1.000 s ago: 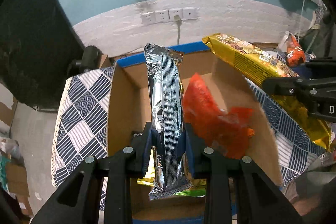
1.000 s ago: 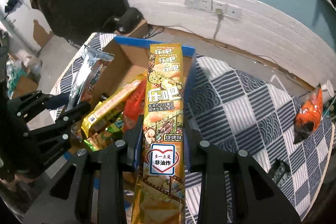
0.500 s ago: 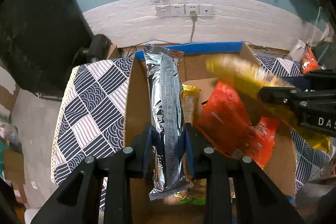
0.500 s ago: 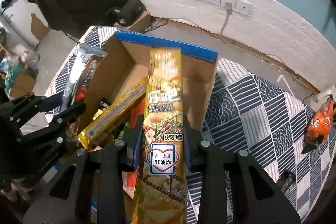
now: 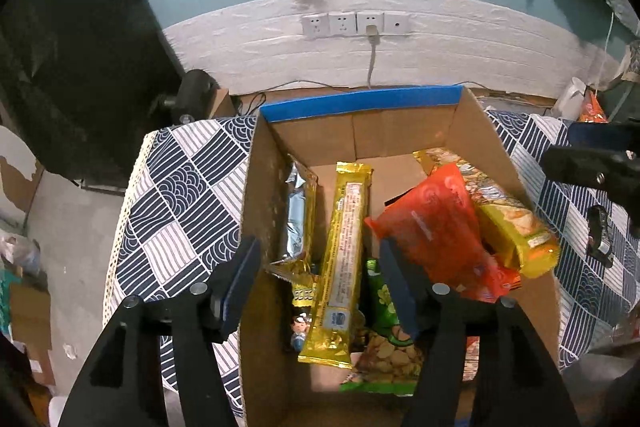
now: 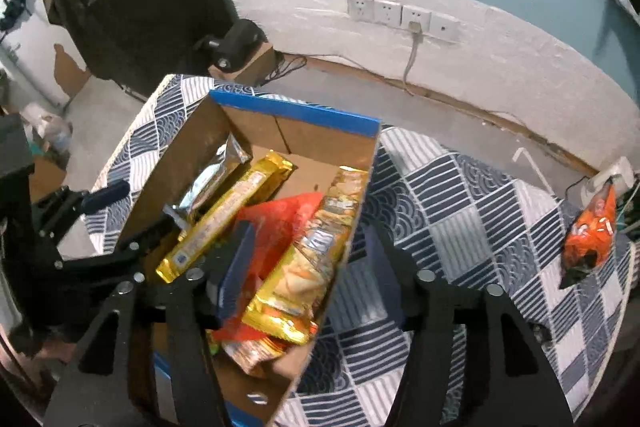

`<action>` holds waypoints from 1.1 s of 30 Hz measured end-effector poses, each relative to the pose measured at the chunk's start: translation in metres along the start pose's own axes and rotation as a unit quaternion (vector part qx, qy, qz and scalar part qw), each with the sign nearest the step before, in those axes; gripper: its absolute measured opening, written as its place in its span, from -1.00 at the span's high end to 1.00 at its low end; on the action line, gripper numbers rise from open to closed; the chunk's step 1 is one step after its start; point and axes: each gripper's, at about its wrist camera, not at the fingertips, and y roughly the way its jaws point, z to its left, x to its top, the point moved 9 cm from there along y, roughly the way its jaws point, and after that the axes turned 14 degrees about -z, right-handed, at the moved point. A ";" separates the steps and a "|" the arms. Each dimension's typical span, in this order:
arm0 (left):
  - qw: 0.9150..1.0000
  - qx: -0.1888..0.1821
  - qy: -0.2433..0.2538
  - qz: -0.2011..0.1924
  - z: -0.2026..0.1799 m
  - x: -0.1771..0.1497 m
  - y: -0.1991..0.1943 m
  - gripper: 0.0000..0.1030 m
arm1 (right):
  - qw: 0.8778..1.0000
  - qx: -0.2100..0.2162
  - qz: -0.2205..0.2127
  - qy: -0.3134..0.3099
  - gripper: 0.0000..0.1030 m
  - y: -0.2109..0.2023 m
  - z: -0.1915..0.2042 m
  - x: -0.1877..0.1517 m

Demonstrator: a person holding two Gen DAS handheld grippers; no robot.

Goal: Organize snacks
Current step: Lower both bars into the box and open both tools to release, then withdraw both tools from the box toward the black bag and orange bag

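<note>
A cardboard box (image 5: 472, 131) with a blue-taped far rim is seen on a checked cloth (image 5: 180, 203), below both grippers. Inside it, a silver pack (image 5: 298, 215) is leaned against the wall at 9 o'clock. Just beside it, toward the middle, a long gold bar (image 5: 340, 259) is laid pointing to 12 o'clock. A red pouch (image 5: 432, 235) is rested at 3 o'clock of the bar, and a yellow crisp pack (image 5: 508, 223) is propped along the wall at 3 o'clock, its near end raised above the red pouch. A green nut bag (image 5: 384, 339) is lodged at 6 o'clock, partly under the bar.

The left gripper (image 5: 320, 275) is held over the box's 9 o'clock wall with its jaws opening; nothing is pressed by the pads. The right gripper (image 6: 312, 259) is held over the 3 o'clock wall, jaws likewise opening, with the yellow crisp pack (image 6: 316, 247) lying loose between them.

An orange bag (image 6: 592, 227) is left on the cloth at 3 o'clock, well apart from the box.
</note>
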 end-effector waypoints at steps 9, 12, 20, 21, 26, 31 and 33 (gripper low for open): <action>1.000 -0.015 0.017 -0.008 -0.027 0.008 -0.010 -0.30 | 1.000 -0.021 -0.002 0.014 -0.26 -0.021 -0.031 -0.017; 0.999 -0.022 0.023 -0.010 -0.039 0.011 -0.013 -0.30 | 0.999 -0.030 -0.005 0.023 -0.31 -0.030 -0.046 -0.021; 0.998 -0.038 0.044 -0.014 -0.079 0.021 -0.020 -0.30 | 0.997 -0.053 -0.019 0.048 -0.37 -0.055 -0.087 -0.029; 0.998 -0.040 0.047 -0.016 -0.084 0.023 -0.021 -0.30 | 0.997 -0.057 -0.020 0.052 -0.37 -0.059 -0.093 -0.031; 0.997 -0.048 0.062 -0.020 -0.105 0.030 -0.025 -0.30 | 0.995 -0.072 -0.025 0.065 -0.38 -0.073 -0.120 -0.040; 0.995 -0.054 0.081 -0.022 -0.130 0.032 -0.026 -0.33 | 0.992 -0.096 -0.025 0.077 -0.46 -0.088 -0.152 -0.053; 0.994 -0.055 0.088 -0.021 -0.138 0.032 -0.026 -0.37 | 0.991 -0.101 -0.026 0.082 -0.47 -0.093 -0.162 -0.056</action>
